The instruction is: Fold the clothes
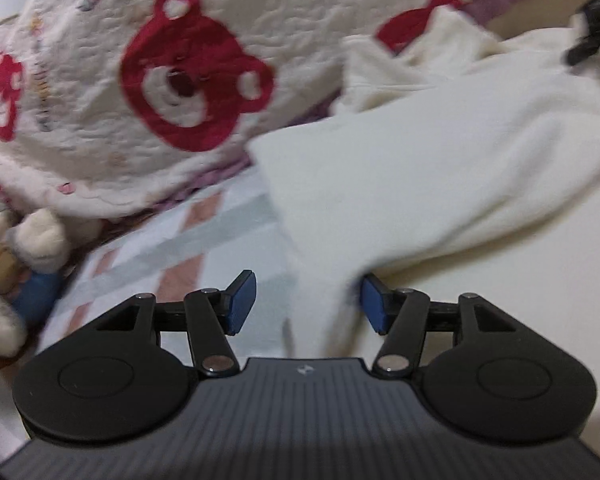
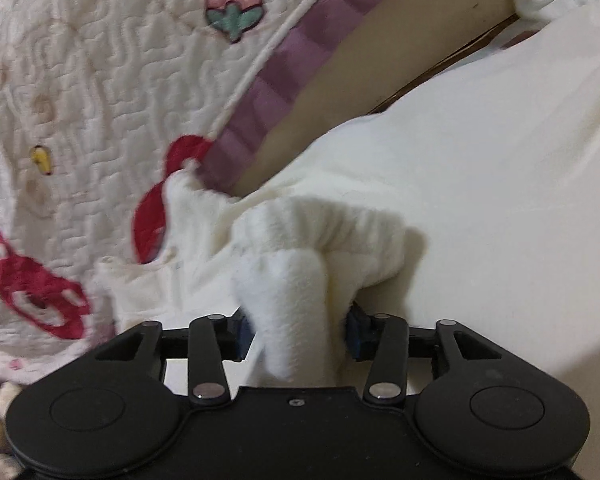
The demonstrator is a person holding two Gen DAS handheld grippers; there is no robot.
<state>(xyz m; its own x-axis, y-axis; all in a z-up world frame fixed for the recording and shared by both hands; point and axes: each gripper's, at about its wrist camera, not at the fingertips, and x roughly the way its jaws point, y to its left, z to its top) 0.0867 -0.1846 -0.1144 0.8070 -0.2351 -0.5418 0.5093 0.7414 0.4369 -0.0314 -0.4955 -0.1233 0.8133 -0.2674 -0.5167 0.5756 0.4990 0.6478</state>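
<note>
Bedding: bear-print quilt (image 1: 148, 80) behind, cream fleece garment (image 1: 440, 168) spread on the bed. Left tongs (image 1: 306, 304) open, cloth edge loose between pads. Right tongs (image 2: 296, 332) parted around a bunched fold, grip uncertain. Risk: fold slips free, springs open.

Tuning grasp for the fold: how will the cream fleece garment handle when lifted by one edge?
Likely floppy: the cream fleece garment bunches and droops between the right hand-held gripper pads. Probably light, with a fuzzy nap that should resist slipping. Expect it to sag; in the left view it lies rumpled.
</note>
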